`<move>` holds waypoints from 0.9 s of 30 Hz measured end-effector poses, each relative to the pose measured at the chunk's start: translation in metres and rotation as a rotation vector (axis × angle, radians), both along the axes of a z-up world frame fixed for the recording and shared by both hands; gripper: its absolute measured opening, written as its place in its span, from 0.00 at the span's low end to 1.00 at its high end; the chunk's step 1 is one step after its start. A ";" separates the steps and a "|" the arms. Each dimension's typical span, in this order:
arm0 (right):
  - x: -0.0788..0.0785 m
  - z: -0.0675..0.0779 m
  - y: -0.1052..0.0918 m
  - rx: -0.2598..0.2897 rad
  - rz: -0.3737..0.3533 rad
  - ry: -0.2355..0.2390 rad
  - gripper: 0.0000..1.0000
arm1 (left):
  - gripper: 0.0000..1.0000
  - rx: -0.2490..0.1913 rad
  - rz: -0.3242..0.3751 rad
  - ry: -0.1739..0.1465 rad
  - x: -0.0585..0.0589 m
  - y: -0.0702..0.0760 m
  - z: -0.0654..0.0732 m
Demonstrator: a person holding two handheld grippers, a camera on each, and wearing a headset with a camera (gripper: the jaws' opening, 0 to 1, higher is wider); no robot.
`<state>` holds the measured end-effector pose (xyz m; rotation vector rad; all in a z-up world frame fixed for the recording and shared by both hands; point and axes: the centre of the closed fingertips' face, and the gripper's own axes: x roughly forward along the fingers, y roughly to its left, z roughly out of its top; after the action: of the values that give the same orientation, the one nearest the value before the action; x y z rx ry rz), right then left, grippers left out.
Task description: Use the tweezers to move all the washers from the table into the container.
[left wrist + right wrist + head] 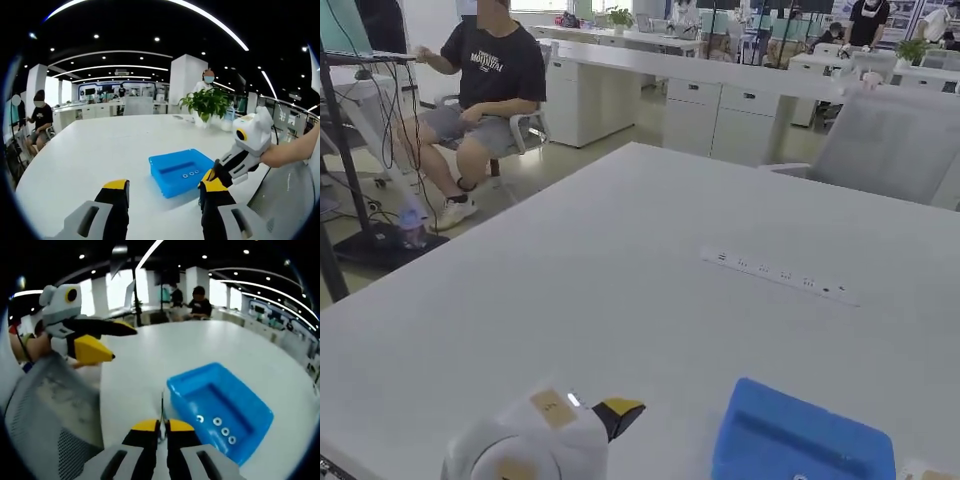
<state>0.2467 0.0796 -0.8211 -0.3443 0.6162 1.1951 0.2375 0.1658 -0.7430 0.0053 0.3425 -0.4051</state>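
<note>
The blue container (pixel 220 407) lies on the white table (pixel 140 365), with several small washers (pixel 217 422) in a row on its floor. My right gripper (pixel 162 424) is shut on thin metal tweezers (pixel 162 407), whose tip points past the container's near left corner. My left gripper (pixel 165 192) is open with nothing between its jaws, facing the container (pixel 180 170) and the washers (pixel 191 174). In that view the right gripper (pixel 214 175) comes in from the right at the container's edge. In the head view the left gripper (pixel 620 413) sits left of the container (pixel 800 440).
A white power strip (pixel 780 272) lies further out on the table. A person (pixel 485 80) sits on a chair beyond the far left edge. A grey chair (pixel 890 140) stands at the far right. A potted plant (pixel 207 102) is on the table behind the container.
</note>
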 end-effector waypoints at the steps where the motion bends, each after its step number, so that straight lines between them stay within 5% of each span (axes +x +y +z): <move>1: 0.001 0.000 -0.001 0.019 -0.020 0.017 0.02 | 0.57 0.000 0.002 -0.002 0.000 0.000 0.000; 6: 0.005 0.001 -0.006 0.044 -0.046 0.058 0.03 | 0.56 0.000 0.005 -0.002 0.000 0.001 0.000; 27: 0.014 0.049 0.011 0.124 -0.024 -0.003 0.03 | 0.56 -0.010 -0.020 0.006 -0.001 -0.003 -0.001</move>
<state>0.2603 0.0901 -0.7721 -0.2337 0.5395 1.2030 0.2367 0.1625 -0.7443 -0.0022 0.3469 -0.4262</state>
